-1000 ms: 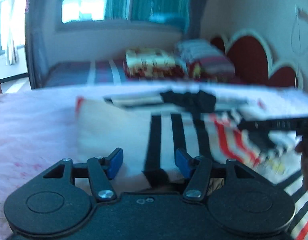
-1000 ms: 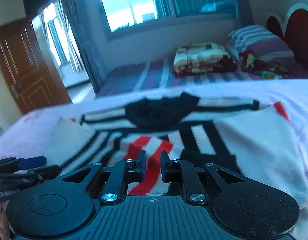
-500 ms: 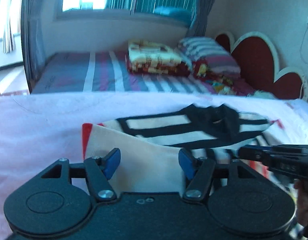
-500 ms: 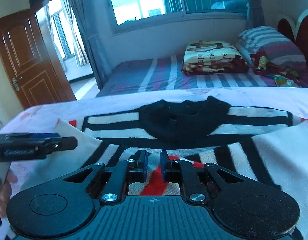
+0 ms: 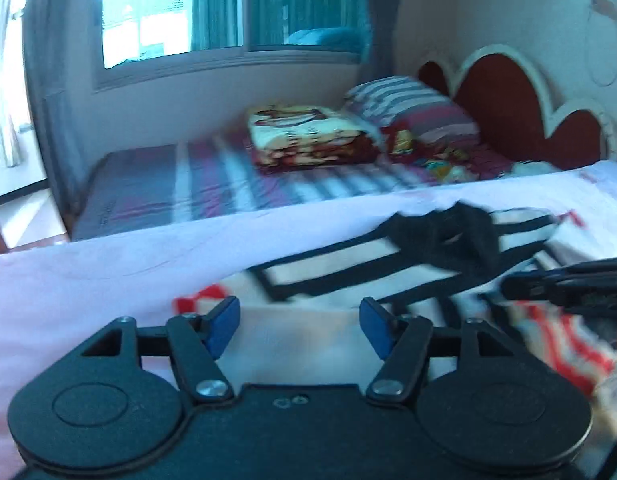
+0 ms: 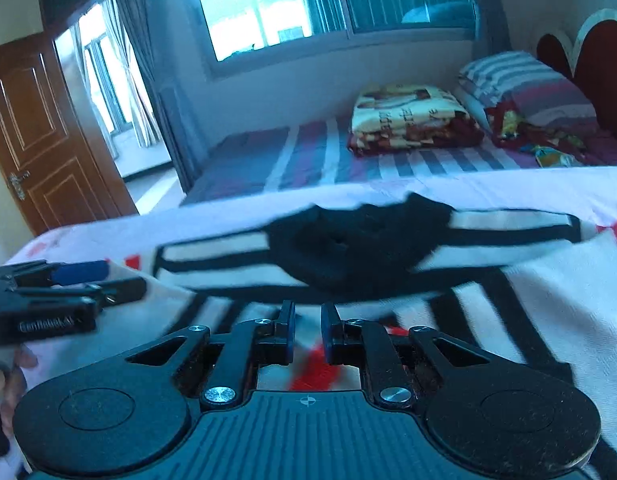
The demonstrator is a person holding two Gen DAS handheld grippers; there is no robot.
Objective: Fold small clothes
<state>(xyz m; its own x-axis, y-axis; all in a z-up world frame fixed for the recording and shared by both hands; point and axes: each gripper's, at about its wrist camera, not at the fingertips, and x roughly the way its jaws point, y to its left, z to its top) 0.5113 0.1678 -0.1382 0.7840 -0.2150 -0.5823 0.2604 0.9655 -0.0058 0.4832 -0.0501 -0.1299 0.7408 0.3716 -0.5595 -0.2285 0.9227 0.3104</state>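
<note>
As left fingers open, empty, right fingers pinch the sweater on the pink bedsheet.

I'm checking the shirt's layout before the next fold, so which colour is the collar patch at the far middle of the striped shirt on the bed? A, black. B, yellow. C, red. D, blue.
A: the collar patch of the shirt is solid black in both wrist views, with black-and-white stripes running out to either side; red shows only in stripes nearer the cameras.
</note>
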